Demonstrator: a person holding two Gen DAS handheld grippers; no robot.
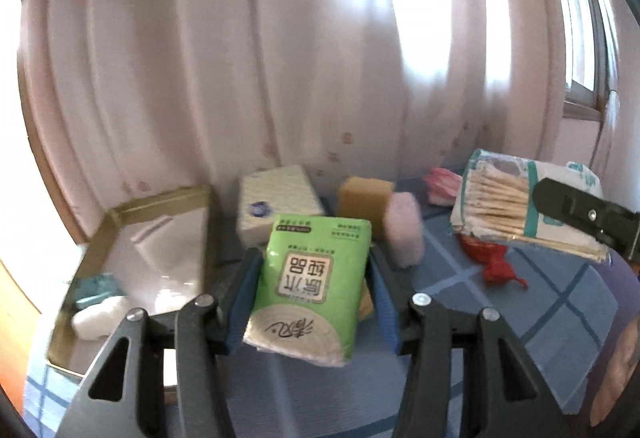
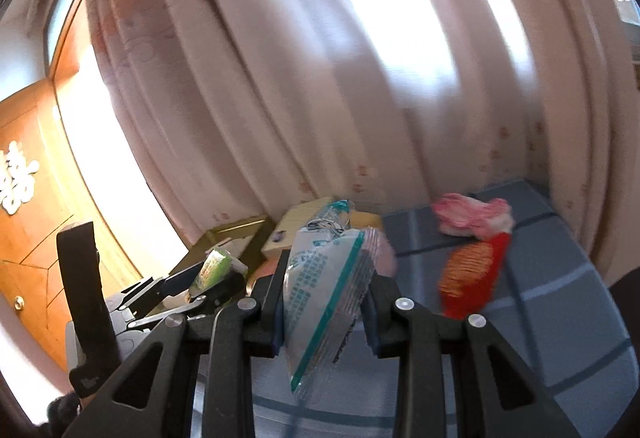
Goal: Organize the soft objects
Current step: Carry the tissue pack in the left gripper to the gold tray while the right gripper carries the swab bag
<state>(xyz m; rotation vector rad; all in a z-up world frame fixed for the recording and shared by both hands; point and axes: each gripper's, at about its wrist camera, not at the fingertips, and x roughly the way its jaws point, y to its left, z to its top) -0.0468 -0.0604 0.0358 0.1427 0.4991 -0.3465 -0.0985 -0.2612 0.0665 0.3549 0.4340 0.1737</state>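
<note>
The left gripper point(image 1: 314, 290) pinches a green tissue pack point(image 1: 310, 286) between its blue-padded fingers point(image 1: 245, 294), holding it above the blue checked cloth point(image 1: 500, 302), just right of the gold-rimmed tray point(image 1: 160, 197). The pack stands roughly upright with its printed label facing the camera (the characters read upside down).

The tray has a white floor and sits at the left edge of the cloth against the curtain point(image 1: 240, 57). Inside it, at the near left corner, lie a small teal item point(image 1: 94, 288) and a white soft bundle point(image 1: 100, 316), touching each other; the rest of its floor shows only glare.

Behind the held pack, outside the tray, stand a white tissue pack point(image 1: 276, 203), a tan sponge point(image 1: 362, 199) and a pink sponge point(image 1: 404, 230), close together. Farther right lie a pink cloth point(image 1: 442, 183) and a red crumpled bag point(image 1: 496, 266).

The right gripper point(image 2: 326, 298) clamps a clear zip bag of cotton swabs point(image 2: 326, 290) with a teal seal strip, lifted above the cloth to the right of the sponges. In the left wrist view the swab sticks show through the plastic. The view from the right wrist is blurred, so the bag's print cannot be read.
</note>
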